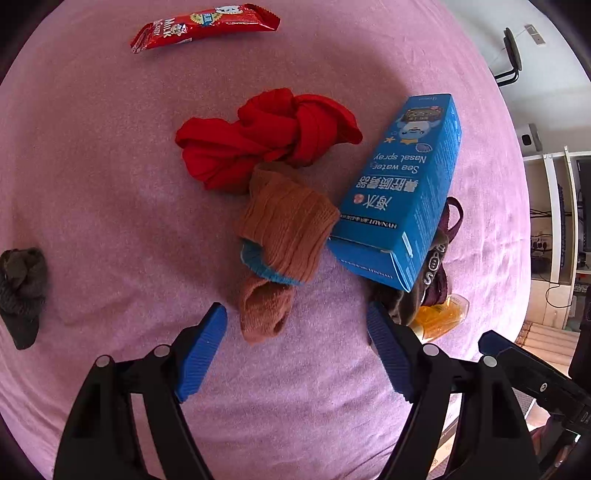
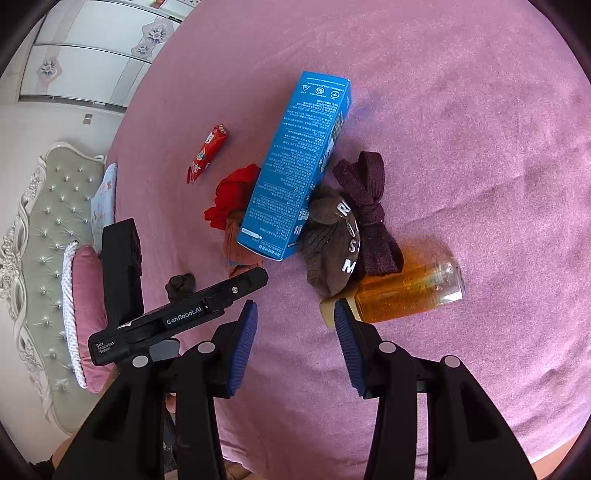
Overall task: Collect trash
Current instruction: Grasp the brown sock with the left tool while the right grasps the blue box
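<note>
A blue nasal spray box [image 1: 402,184] [image 2: 299,166] lies on the pink bedspread [image 1: 110,147], propped over socks. A red candy wrapper [image 1: 205,27] [image 2: 207,155] lies apart at the far side. An amber bottle [image 2: 406,291] [image 1: 439,315] lies on its side, partly under a brown lettered sock [image 2: 332,240]. My left gripper [image 1: 295,314] hovers open above the bed, just short of an orange-brown sock [image 1: 284,229], with nothing between its pads. My right gripper [image 2: 295,310] is open and empty, its right fingertip close to the bottle's cap end.
A knotted red sock [image 1: 258,136], a maroon sock [image 2: 369,206] and a small dark sock [image 1: 22,291] lie around the box. A padded headboard [image 2: 37,258] and pink pillow [image 2: 81,314] border the bed. Shelves [image 1: 554,221] stand beyond the bed's edge.
</note>
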A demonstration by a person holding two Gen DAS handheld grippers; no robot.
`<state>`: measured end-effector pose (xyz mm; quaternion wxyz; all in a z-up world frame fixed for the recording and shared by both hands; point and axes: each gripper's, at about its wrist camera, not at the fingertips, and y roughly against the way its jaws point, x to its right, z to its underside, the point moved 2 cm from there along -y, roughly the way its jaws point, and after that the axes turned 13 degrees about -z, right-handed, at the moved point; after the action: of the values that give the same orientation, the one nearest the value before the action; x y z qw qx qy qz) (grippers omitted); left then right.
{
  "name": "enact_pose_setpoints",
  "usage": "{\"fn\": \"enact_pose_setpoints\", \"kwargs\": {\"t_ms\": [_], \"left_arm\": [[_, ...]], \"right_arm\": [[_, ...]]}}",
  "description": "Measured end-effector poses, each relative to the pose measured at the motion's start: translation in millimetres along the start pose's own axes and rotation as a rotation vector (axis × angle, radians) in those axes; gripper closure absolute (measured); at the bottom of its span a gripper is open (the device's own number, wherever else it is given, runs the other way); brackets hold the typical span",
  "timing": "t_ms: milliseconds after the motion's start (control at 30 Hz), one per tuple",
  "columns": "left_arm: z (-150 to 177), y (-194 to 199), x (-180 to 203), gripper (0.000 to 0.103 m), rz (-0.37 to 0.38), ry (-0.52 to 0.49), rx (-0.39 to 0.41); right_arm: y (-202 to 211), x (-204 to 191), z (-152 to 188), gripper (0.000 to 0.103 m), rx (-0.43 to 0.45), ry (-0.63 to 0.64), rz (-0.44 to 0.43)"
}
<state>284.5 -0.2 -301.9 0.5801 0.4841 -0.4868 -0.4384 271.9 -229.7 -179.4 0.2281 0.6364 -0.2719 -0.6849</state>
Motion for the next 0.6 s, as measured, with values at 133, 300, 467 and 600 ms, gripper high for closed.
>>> {"fn": "enact_pose_setpoints", "kwargs": {"t_ms": [133, 300, 467, 600], "left_arm": [[-11.9, -10.3, 2.0, 0.043, 0.016, 0.003, 0.0], [-15.3, -17.8, -0.6, 0.062, -0.011, -0.003, -0.015], [-16.0, -14.6, -15.2, 0.084, 0.05, 0.017, -0.035], [-17.1, -6.2, -22.0, 0.085, 0.119, 0.031, -0.031]], "right_arm": [[-6.0, 5.3, -16.4, 0.06, -0.002, -0.022, -0.002], [-13.5, 7.2, -32.5, 0.057, 0.001, -0.047, -0.005], [-24.2, 1.8, -50.7, 0.052, 0.012, -0.053, 0.004], [-33.0, -1.4, -67.8, 0.042, 0.027, -0.062, 0.017]]}}
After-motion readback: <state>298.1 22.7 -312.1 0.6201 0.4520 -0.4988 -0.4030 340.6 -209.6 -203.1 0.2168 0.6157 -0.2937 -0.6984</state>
